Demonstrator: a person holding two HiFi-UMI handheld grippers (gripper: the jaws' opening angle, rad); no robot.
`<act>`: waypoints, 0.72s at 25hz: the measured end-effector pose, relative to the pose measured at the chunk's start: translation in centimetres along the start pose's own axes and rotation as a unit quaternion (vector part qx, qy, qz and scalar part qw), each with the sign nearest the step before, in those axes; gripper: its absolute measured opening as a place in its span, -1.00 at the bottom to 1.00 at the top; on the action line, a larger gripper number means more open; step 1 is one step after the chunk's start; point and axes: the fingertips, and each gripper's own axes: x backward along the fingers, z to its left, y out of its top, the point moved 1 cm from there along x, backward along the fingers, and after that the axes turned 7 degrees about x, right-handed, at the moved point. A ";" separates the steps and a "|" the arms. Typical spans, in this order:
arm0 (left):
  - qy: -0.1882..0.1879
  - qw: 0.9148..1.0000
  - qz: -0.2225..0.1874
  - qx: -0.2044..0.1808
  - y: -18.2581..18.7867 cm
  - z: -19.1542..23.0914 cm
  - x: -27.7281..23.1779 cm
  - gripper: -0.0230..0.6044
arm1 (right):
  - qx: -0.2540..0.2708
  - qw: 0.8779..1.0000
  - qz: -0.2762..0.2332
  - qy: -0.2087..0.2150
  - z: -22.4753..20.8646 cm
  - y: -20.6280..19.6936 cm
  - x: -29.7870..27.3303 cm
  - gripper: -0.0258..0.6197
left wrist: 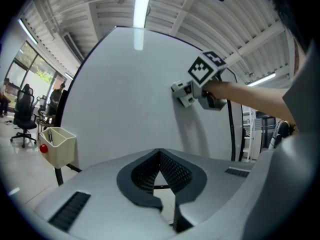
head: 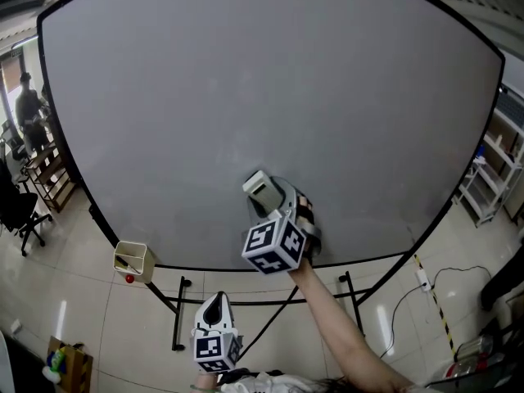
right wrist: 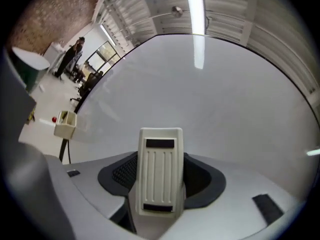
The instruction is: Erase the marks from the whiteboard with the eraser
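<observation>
Your right tongs (right wrist: 161,196) clamp the white eraser (right wrist: 160,169) against the whiteboard (head: 246,88), at about 6 o'clock on the board. Your left tongs (left wrist: 159,159) are closed on nothing, lower at 6 o'clock, apart from the board.

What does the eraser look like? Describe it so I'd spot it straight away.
Find the big whiteboard, then its lower middle, where the right hand-held gripper reaches up. Clamped in its jaws is the eraser, a cream plastic block with a ribbed back and two dark slots, unlike the black-and-white patterned cube just below it.
</observation>
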 end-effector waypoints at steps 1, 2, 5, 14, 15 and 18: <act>0.002 1.000 0.000 0.002 0.0 0.1 0.1 -0.92 | -0.018 1.000 -0.006 0.004 -1.5 1.2 0.3 -0.06; 0.003 1.000 0.000 0.003 0.0 0.2 0.1 -0.92 | -0.025 0.999 -0.017 -0.009 -3.5 2.6 0.8 -0.06; 0.001 1.000 -0.001 0.002 0.2 0.0 0.2 -0.92 | -0.020 0.992 -0.057 -0.115 -12.9 7.3 3.0 -0.06; -0.003 1.000 -0.010 0.004 0.8 -0.4 0.0 -0.92 | -0.003 0.997 -0.002 -0.080 -9.2 5.8 2.1 -0.05; -0.001 1.000 -0.012 0.006 1.0 -0.5 0.1 -0.92 | 0.027 0.997 0.016 -0.070 -6.0 3.8 1.5 -0.05; 0.004 1.000 -0.013 0.004 1.1 0.1 0.2 -0.92 | 0.068 0.996 0.037 -0.033 1.1 -1.0 0.1 -0.06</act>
